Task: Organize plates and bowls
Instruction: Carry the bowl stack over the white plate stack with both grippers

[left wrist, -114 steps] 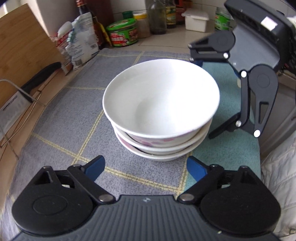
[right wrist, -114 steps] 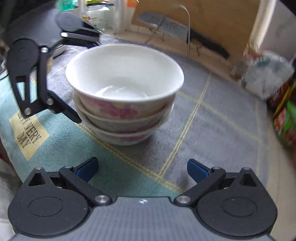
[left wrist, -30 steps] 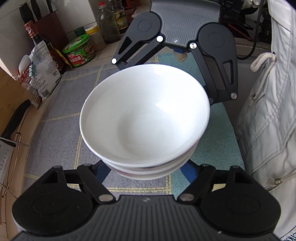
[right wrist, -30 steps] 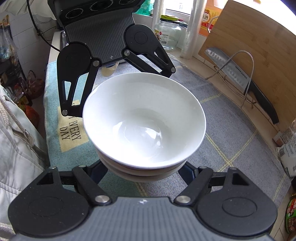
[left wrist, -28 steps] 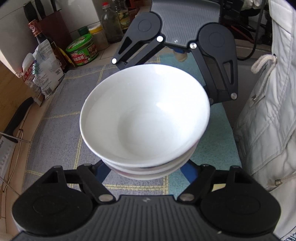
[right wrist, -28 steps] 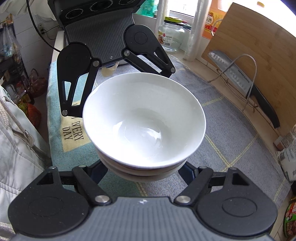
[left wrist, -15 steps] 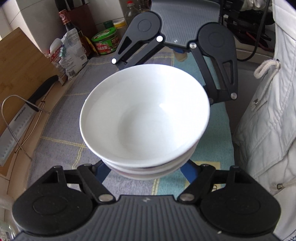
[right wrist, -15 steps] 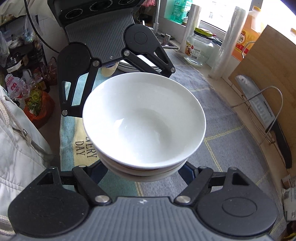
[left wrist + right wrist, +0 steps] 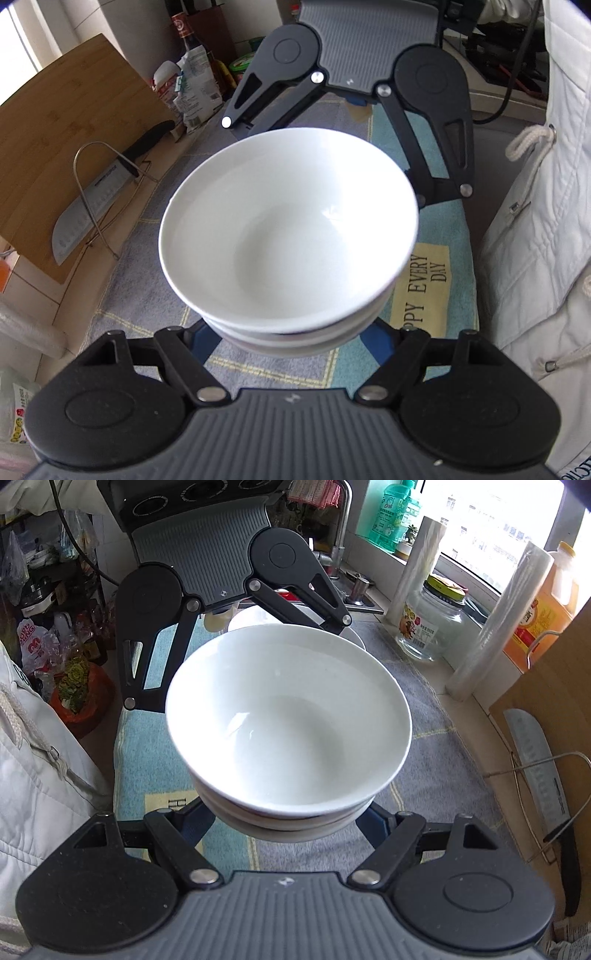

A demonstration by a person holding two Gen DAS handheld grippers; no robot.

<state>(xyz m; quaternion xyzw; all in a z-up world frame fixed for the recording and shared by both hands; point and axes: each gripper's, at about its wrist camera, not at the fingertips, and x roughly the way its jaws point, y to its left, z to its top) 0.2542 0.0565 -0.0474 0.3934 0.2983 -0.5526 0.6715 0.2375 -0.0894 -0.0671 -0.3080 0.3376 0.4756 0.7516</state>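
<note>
At frame centre, a stack of bowls (image 9: 288, 236) is gripped from opposite sides by the left gripper (image 9: 291, 336) and the right gripper (image 9: 288, 816) (jaws closed under it), above the mat (image 9: 147, 280).

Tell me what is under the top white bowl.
Under the top white bowl the rims of nested bowls show; their count and insides are covered. Below lies the mat. The left hand-held gripper and right hand-held gripper clamp the stack.
</note>
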